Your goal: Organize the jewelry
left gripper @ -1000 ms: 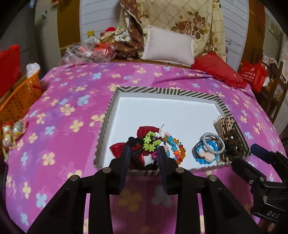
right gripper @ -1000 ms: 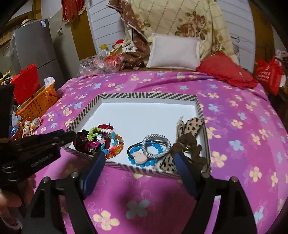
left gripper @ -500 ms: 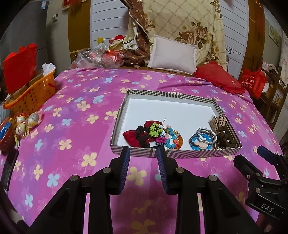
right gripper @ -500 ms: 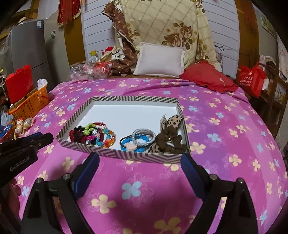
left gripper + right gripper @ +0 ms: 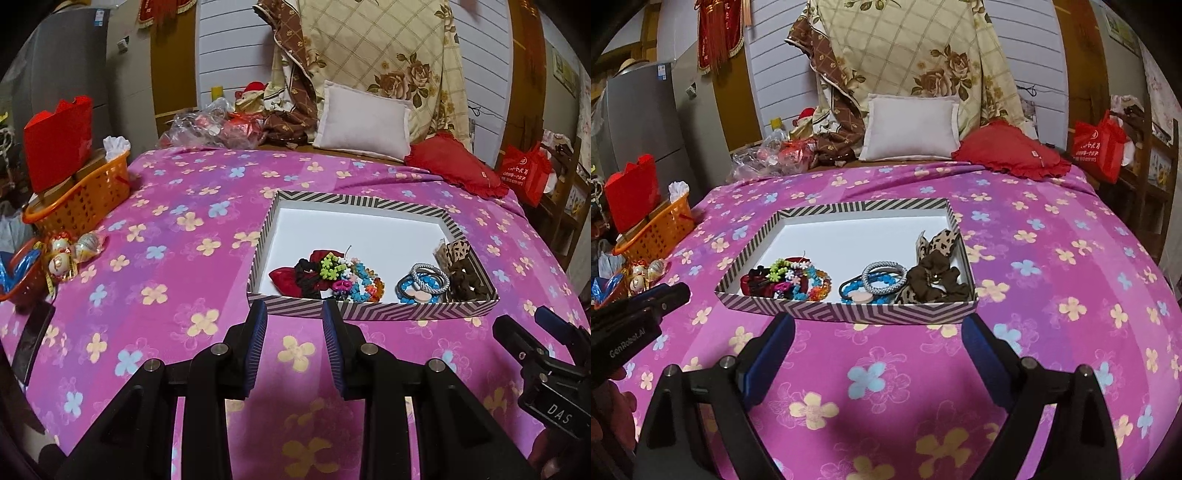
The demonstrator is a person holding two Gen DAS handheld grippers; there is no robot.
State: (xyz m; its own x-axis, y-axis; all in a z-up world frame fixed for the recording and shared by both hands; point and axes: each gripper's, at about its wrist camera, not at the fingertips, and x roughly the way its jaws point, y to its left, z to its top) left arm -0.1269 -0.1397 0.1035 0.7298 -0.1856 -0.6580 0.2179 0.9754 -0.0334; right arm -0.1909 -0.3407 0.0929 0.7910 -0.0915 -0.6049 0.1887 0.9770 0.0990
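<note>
A shallow striped box (image 5: 369, 309) (image 5: 849, 312) with a white floor sits on the pink flowered bedspread. Along its near side lie a pile of colourful bead bracelets and red and black hair ties (image 5: 332, 277) (image 5: 790, 278), blue and grey bracelets (image 5: 423, 286) (image 5: 875, 282), and brown and leopard scrunchies (image 5: 461, 273) (image 5: 934, 273). My left gripper (image 5: 294, 314) is empty, jaws a narrow gap apart, just short of the box's near wall. My right gripper (image 5: 877, 332) is wide open and empty, in front of the box.
An orange basket (image 5: 81, 199) (image 5: 655, 230) with a red bag stands at the bed's left edge, with small ornaments (image 5: 70, 251) beside it. Pillows (image 5: 364, 123) and a red cushion (image 5: 458, 168) lie at the far end. A dark flat object (image 5: 33, 341) lies near left.
Both grippers have pulled back from the box toward the near edge of the bed. The box now looks smaller and farther. The jaws kept their openings.
</note>
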